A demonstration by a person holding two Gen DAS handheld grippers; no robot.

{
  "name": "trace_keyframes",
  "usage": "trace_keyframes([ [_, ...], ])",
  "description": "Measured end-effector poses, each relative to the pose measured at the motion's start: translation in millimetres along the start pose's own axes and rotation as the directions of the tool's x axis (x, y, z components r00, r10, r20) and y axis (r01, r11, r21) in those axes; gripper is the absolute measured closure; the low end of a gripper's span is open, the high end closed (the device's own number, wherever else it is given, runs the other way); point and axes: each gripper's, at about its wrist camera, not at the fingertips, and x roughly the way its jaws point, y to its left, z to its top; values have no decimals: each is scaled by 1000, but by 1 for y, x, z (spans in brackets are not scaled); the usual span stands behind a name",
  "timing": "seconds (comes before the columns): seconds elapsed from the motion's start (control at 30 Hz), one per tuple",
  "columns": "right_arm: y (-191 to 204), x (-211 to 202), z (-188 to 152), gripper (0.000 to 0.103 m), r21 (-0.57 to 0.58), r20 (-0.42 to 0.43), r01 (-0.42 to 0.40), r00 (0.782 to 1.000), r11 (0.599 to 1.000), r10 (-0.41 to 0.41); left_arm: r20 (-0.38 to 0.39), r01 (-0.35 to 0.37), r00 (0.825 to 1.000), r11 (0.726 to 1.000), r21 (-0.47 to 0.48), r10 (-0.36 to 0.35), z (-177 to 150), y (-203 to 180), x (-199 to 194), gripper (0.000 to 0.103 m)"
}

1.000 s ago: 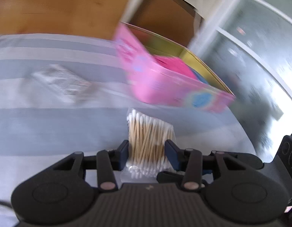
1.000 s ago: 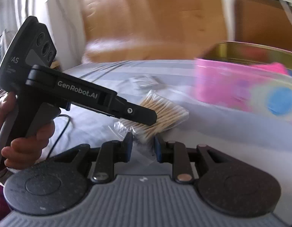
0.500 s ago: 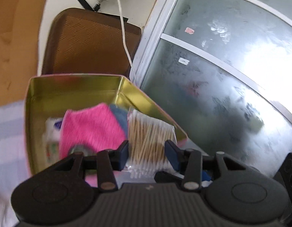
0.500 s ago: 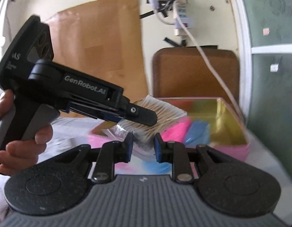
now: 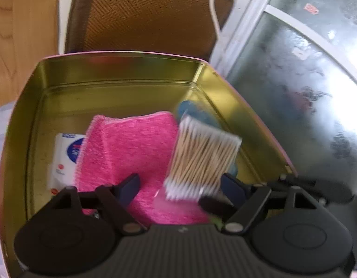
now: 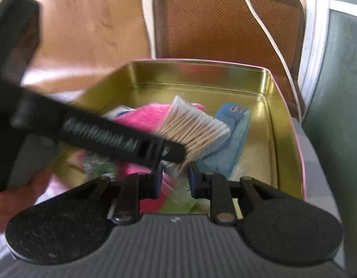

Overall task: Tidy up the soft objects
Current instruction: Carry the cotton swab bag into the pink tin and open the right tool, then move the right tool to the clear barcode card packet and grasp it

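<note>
A clear pack of cotton swabs [image 5: 201,155] hangs tilted over the open pink tin [image 5: 122,74] with its gold inside. My left gripper [image 5: 180,185] straddles the pack; its jaws are opening and the pads stand clear of it. My right gripper [image 6: 175,178] is shut on the pack's lower end [image 6: 194,132], just above the tin's contents. In the tin lie a pink cloth [image 5: 129,148], a blue tissue pack [image 6: 231,136], a white wipes packet [image 5: 64,153] and something green [image 6: 180,201]. The left gripper's finger [image 6: 122,139] crosses the right wrist view.
A brown mesh chair back [image 6: 227,20] stands right behind the tin, with a white cable [image 6: 271,37] hanging over it. Frosted window panes [image 5: 305,81] are at the right. A person's hand [image 6: 14,203] holds the left gripper. The tin sits on a grey striped cloth [image 6: 317,148].
Both grippers carried the swab pack from the striped cloth to over the tin. The left jaws, shut on the pack before, have spread wide, and the pack has tipped.
</note>
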Motion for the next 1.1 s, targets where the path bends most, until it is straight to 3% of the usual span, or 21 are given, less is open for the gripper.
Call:
trace_keyframes([
  [0.17,-6,25,9,70,34,5,102,995,994,-102,58,-50,997,999,-13,51,0,5,-8,22],
  [0.3,-16,19,0,65,129,46,60,997,990,-67,106,-63,992,998,-16,64,0,9,-24,22],
  [0.47,-2,-19,-19,65,144,163,44,984,989,-67,185,-88,979,996,17,84,-20,4,-57,22],
  [0.63,20,-64,-44,65,186,298,17,952,982,-73,286,-85,956,994,69,62,-52,-4,-100,22],
  [0.8,45,-90,-72,65,231,385,-29,921,972,-64,349,-66,937,988,142,13,-106,-1,-146,22],
  [0.9,62,-94,-91,63,243,378,-64,925,968,-34,335,-63,942,987,146,10,-137,13,-162,22],
  [0.97,73,-88,-98,63,234,341,-89,940,968,4,293,-59,956,990,125,20,-155,30,-165,22],
  [1.03,89,-78,-104,63,200,286,-100,957,975,39,245,-76,968,992,98,50,-170,47,-166,22],
  [1.1,106,-66,-106,63,155,239,-111,968,982,72,224,-114,970,991,67,96,-182,65,-170,22],
])
